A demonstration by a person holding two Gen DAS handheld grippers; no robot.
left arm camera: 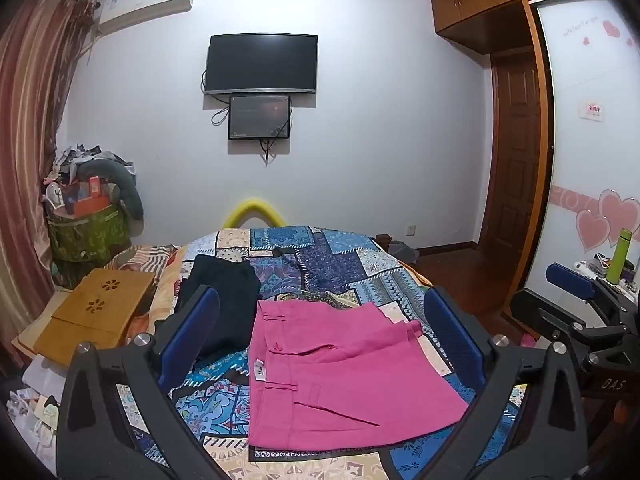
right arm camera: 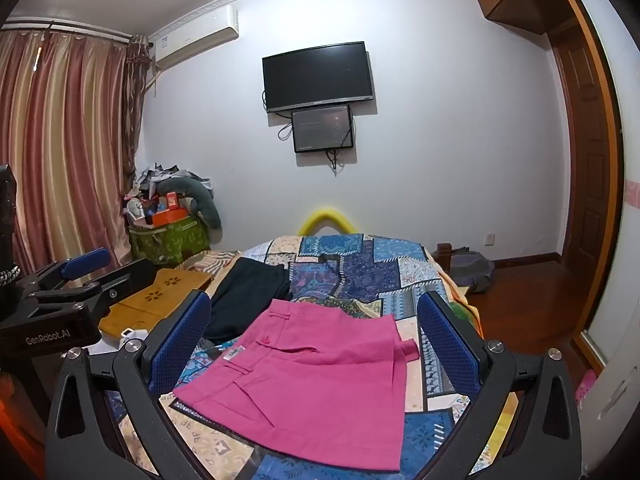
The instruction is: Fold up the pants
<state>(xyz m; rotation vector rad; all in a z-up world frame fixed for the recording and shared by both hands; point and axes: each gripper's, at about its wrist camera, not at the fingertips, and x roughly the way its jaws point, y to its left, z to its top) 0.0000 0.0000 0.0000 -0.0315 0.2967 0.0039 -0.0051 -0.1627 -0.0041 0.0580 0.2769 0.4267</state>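
The bright pink cotton pants (left arm camera: pixel 340 364) are laid folded on the patchwork blue bedspread (left arm camera: pixel 352 268), beside a dark folded garment (left arm camera: pixel 224 300). The left gripper (left arm camera: pixel 320 340) and right gripper (right arm camera: pixel 314 340) are held above with jaws spread wide, nothing gripped, probably because the fold is judged complete.

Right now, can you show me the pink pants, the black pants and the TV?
pink pants (left arm camera: pixel 340 364), left wrist view, middle of the fabric.
black pants (right arm camera: pixel 248 300), right wrist view, middle of the dark cloth.
TV (left arm camera: pixel 262 62), left wrist view, screen centre.
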